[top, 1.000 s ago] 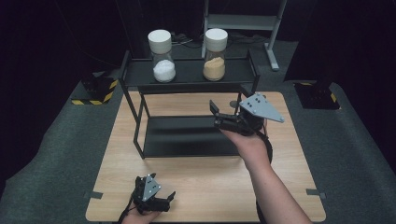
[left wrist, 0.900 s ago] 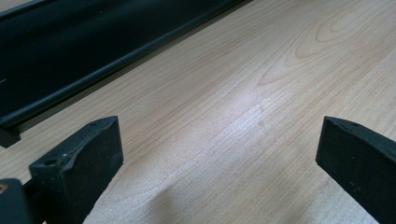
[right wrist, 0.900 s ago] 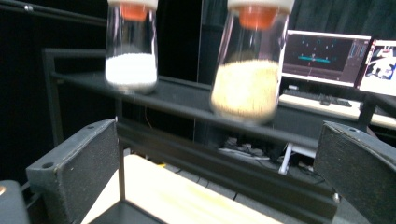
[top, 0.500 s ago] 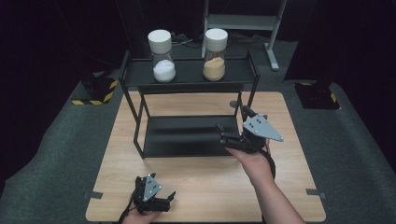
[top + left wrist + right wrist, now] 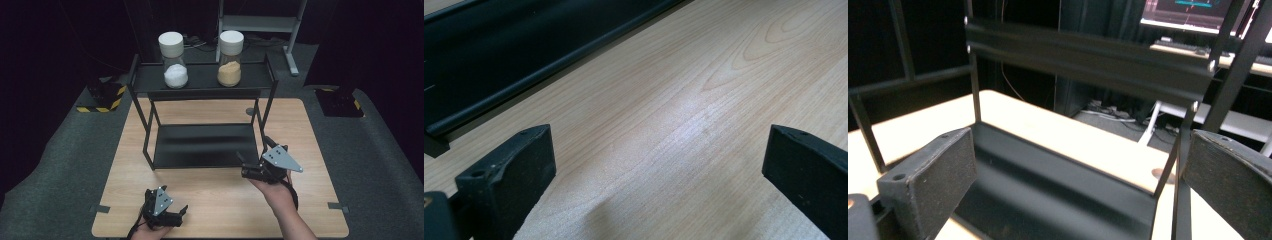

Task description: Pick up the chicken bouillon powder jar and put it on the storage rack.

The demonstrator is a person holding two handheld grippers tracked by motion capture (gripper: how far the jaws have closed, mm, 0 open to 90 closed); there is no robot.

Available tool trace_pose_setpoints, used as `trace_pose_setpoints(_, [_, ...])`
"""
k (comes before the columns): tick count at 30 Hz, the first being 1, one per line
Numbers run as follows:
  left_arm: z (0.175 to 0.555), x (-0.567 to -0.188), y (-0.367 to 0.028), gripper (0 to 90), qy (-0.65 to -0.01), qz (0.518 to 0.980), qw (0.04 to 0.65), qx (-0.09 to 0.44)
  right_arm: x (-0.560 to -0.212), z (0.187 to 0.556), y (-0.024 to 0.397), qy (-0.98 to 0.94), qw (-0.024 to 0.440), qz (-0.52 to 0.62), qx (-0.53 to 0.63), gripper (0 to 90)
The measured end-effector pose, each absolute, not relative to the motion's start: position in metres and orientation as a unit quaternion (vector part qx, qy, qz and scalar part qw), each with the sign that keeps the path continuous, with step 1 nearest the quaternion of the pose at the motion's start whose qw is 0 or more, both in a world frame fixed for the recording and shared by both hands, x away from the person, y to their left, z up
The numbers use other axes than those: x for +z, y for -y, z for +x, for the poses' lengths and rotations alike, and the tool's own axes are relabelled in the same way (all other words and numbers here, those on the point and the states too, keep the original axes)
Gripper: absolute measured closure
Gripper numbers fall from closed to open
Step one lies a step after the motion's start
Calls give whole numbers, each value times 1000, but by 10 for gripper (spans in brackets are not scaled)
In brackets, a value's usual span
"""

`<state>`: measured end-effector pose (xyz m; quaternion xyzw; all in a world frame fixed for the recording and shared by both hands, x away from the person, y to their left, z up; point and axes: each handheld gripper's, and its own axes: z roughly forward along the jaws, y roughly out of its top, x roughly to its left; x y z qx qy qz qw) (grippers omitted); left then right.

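Black two-tier rack (image 5: pixel 200 82) stands mid-table (image 5: pixel 320 150); white-powder jar (image 5: pixel 173 60) and tan-powder jar (image 5: pixel 230 58) sit on its top shelf. Right gripper (image 5: pixel 250 160) hovers beside the lower shelf, jaws wide apart, empty. Left gripper (image 5: pixel 181 212) near front edge, jaws spread, empty.

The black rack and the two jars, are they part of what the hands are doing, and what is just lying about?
Part of the job:
- black rack, nearest the right tongs, which are open and empty
- white-powder jar and tan-powder jar on its top shelf
- left tongs, open over the wooden table

Just lying about:
- yellow-and-black striped block on the floor
- grey metal stand behind
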<state>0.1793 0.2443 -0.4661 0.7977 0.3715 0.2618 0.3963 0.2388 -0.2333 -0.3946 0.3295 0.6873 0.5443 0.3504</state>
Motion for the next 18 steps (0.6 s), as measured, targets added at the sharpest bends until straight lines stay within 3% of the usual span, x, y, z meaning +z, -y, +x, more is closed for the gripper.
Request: trace_pose_setpoints(18, [179,-466,-242,11,-373,797,393,265,-463,214,251,-732,327,373,467,0])
